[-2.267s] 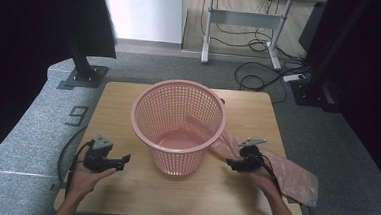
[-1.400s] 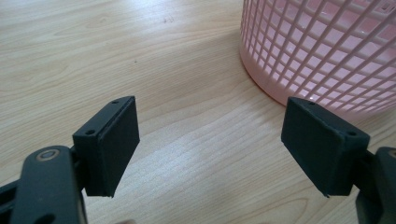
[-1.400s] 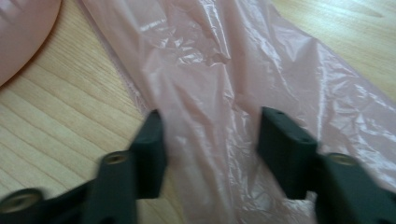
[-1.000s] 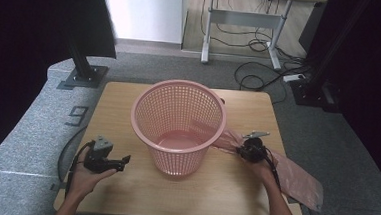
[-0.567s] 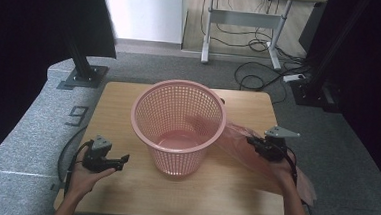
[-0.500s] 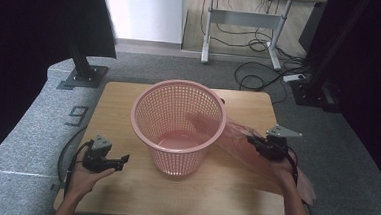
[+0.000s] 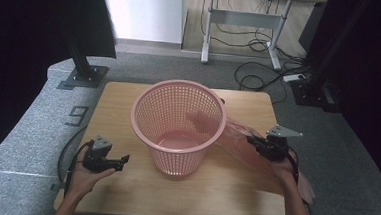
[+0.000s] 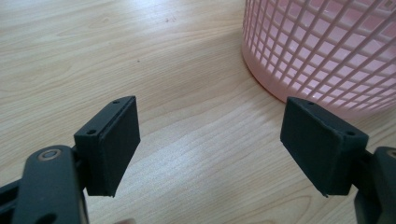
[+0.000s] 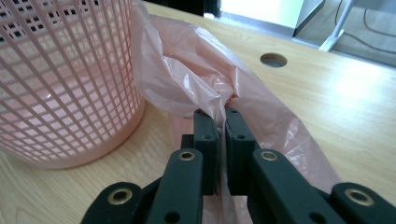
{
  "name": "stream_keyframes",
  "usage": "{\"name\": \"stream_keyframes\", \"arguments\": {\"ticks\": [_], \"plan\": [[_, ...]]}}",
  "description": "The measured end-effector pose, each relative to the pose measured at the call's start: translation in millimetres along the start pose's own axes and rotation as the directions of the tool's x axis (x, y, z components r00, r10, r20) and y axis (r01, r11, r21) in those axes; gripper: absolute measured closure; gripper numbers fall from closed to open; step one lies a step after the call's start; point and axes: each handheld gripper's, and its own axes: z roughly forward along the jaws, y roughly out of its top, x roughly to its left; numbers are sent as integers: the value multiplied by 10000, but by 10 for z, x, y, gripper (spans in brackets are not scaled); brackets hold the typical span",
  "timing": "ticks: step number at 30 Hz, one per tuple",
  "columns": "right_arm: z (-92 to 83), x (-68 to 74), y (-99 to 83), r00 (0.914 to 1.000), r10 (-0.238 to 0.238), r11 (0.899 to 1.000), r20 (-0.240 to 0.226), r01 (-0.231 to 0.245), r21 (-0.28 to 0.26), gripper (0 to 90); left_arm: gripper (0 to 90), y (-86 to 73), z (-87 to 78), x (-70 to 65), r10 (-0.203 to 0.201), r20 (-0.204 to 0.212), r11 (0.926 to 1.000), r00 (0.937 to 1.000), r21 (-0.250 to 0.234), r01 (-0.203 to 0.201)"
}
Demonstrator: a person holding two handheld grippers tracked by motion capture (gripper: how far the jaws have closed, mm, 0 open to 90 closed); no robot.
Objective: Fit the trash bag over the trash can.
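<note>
A pink lattice basket (image 7: 178, 124) stands upright in the middle of the wooden table (image 7: 129, 98). A thin pink plastic bag (image 7: 241, 143) stretches from the basket's right rim down over the table's right edge. My right gripper (image 7: 252, 140) is shut on a bunched fold of the pink bag (image 9: 205, 79), held above the table right of the basket (image 9: 60, 84). My left gripper (image 7: 123, 160) rests low at the front left, open, with bare wood between its jaws. In the left gripper view (image 8: 210, 149) the basket's base (image 8: 327, 51) is at the upper right.
A round cable hole (image 9: 273, 59) is in the tabletop beyond the bag. Grey carpet surrounds the table, with a black stand foot (image 7: 82, 76) at the back left, a desk frame (image 7: 243, 35) behind and cables (image 7: 261, 71) on the floor.
My right gripper has lifted and moved right, away from the basket, pulling the bag taut from the rim. The left gripper has stayed put.
</note>
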Motion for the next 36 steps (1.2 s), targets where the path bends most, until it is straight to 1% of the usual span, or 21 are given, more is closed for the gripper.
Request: {"name": "stream_keyframes", "arguments": {"ticks": [1,3,5,6,9,11,13,16,17,18,19,21,22,23,26,27,29,31,32,33,36], "plan": [[0,0,0,10000,0,10000,0,0,0,854,196,0,-2,1,30,7,10000,10000,21,-30],[-83,18,64,9999,-142,9994,49,143,-319,856,196,2,-7,1,22,8,10000,10000,3,-22],[-118,29,93,9997,-222,9988,41,223,-444,857,196,3,-10,6,3,0,10000,10000,-10,-3],[-195,54,150,9993,-372,9967,15,372,-726,857,196,2,-8,5,-35,-5,10000,10000,-35,35],[-275,78,206,9986,-523,9937,-16,519,-995,858,196,1,-7,3,26,12,10000,10000,8,-26],[-396,103,282,9982,-594,9878,-127,570,-1450,860,196,3,-8,0,43,17,10000,10000,9,-43],[-434,111,306,9979,-633,9855,-127,605,-1585,860,196,4,-9,1,36,16,10000,10000,-2,-36],[-580,144,400,9971,-739,9742,-200,679,-2152,860,196,3,-4,2,0,5,10000,10000,-17,0],[-580,144,400,9971,-739,9742,-200,679,-2152,860,196,3,-2,2,7,1,10000,10000,-10,-7],[-646,163,444,9966,-807,9684,-187,740,-2381,860,196,3,-1,0,9,2,10000,10000,-1,-9],[-646,163,444,9966,-807,9684,-187,740,-2381,860,196,3,-1,0,9,2,10000,10000,-1,-9],[-703,183,489,9957,-899,9619,-219,811,-2612,860,196,3,0,-3,14,5,10000,10000,13,-14],[-759,204,538,9949,-993,9556,-197,898,-2806,860,196,3,2,-4,10,15,10000,10000,14,-10],[-759,204,538,9949,-993,9556,-197,898,-2806,860,196,3,5,-3,6,28,10000,10000,24,-6],[-846,233,607,9931,-1164,9457,-129,1069,-3070,861,196,9,26,3,-12,40,10000,10000,49,11],[-899,240,650,9918,-1275,9383,-72,1183,-3250,861,196,13,30,5,-16,47,10000,10000,38,16],[-924,242,668,9917,-1282,9357,-51,1192,-3320,862,196,22,31,9,-34,63,10000,10000,28,34],[-967,236,697,9920,-1262,9296,-48,1166,-3497,862,196,32,29,11,-17,62,10000,10000,5,17],[-1007,226,726,9926,-1216,9231,-16,1125,-3677,863,196,35,29,12,-38,89,10000,10000,-10,38],[-1007,226,726,9926,-1216,9231,-16,1125,-3677,863,196,37,31,12,-64,118,10000,9999,-24,65],[-1098,211,774,9928,-1191,9130,115,1141,-3916,864,196,30,28,14,-8,80,10000,10000,13,8]]}}
